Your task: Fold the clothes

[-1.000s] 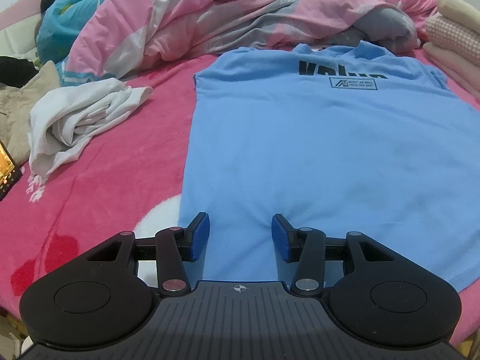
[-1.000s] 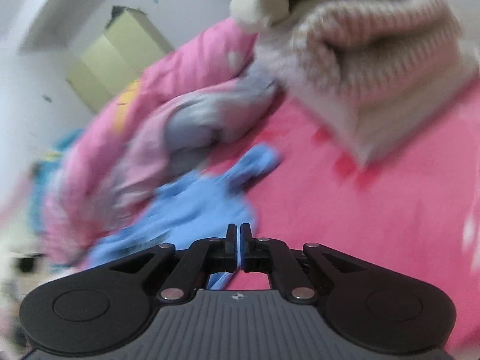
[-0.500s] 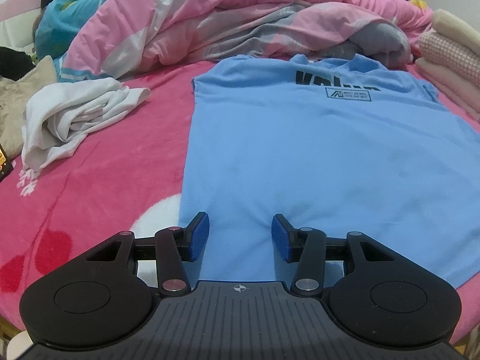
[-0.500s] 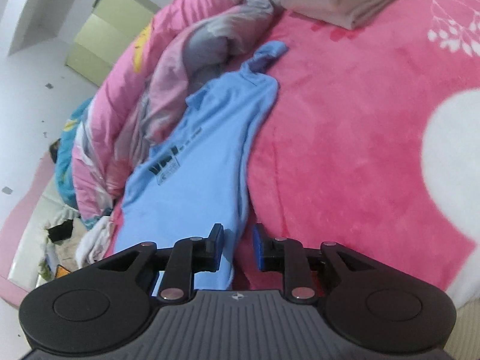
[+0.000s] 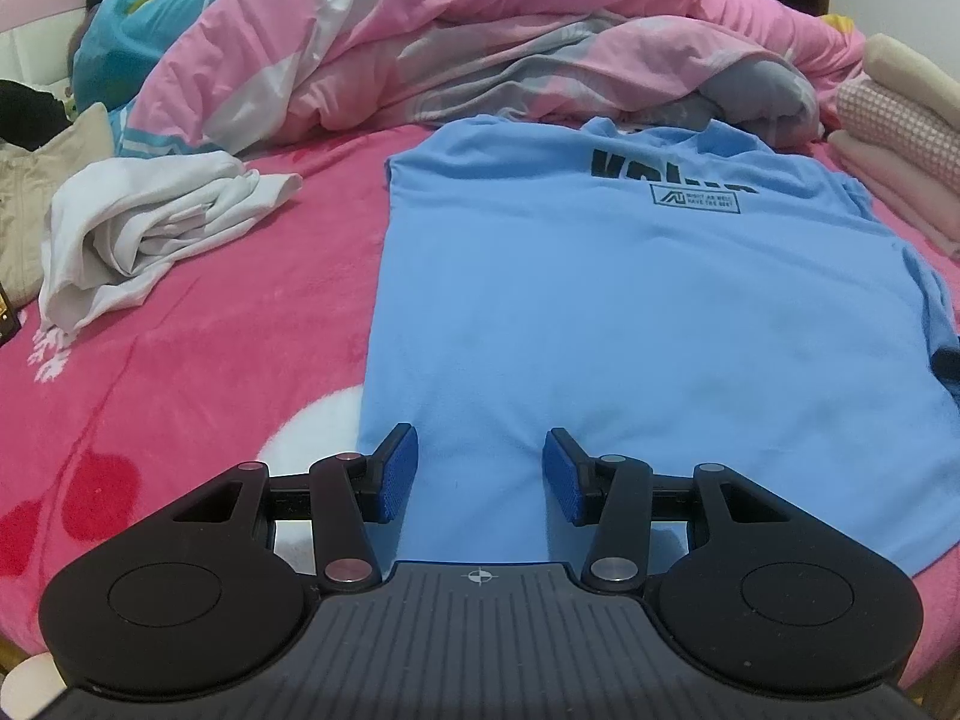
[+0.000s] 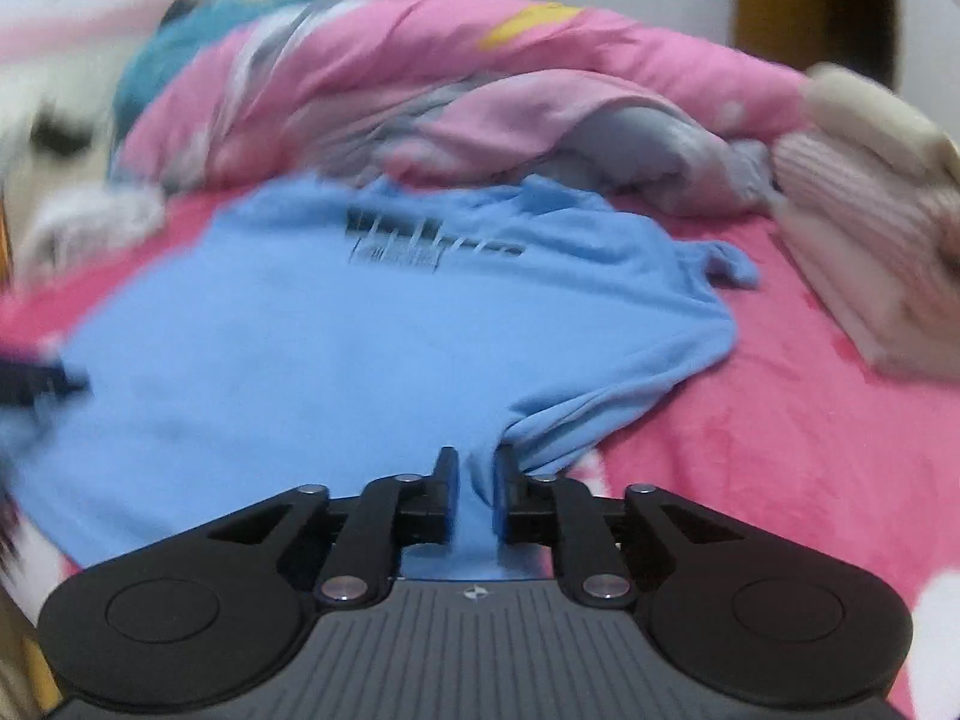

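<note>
Crowding the pink blanket (image 5: 198, 324) around my work are a rumpled quilt (image 5: 480, 42), a white garment (image 5: 150, 228) and folded towels (image 5: 900, 144). I am hovering my left gripper (image 5: 478, 474), spread and empty, over the hem of the blue T-shirt (image 5: 630, 312), lying flat, print upward. My right gripper (image 6: 477, 492) has just been opening, bunched hem between its jaws.
</note>
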Motion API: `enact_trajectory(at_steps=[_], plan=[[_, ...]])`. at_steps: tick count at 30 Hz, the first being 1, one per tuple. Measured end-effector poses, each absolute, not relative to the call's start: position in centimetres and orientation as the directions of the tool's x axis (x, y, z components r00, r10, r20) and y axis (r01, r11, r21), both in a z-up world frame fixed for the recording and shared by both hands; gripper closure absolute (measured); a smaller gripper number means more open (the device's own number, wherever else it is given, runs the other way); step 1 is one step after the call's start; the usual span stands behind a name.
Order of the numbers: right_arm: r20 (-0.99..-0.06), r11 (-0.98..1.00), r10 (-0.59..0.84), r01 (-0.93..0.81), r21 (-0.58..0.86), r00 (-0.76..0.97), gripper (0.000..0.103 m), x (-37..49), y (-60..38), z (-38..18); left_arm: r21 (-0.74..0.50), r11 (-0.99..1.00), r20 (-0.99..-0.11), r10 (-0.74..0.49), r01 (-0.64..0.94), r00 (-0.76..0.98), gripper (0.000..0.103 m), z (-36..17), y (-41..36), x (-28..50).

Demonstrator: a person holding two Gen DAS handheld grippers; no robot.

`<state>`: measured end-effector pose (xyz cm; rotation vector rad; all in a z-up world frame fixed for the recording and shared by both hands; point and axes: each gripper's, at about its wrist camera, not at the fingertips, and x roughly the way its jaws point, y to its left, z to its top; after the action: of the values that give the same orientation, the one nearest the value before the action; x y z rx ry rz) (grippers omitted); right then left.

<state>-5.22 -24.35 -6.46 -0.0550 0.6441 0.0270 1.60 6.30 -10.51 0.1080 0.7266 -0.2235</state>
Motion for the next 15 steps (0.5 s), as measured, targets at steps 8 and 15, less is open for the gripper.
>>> enact_trajectory(at_steps=[8, 15], plan=[[-0.507, 0.93, 0.178, 0.023, 0.366, 0.843, 0.054, -7.9, -30.9, -4.7, 0.01, 0.97, -0.666, -0.175, 0.244, 0.725, 0.056, -10.6, 6.6, 1.6], [-0.437, 0.674, 0.232, 0.18, 0.716, 0.869, 0.06, -7.3, -37.7, -6.4, 0.005, 0.969, -0.662, -0.181, 0.246, 0.727, 0.056, -10.6, 6.7, 1.6]])
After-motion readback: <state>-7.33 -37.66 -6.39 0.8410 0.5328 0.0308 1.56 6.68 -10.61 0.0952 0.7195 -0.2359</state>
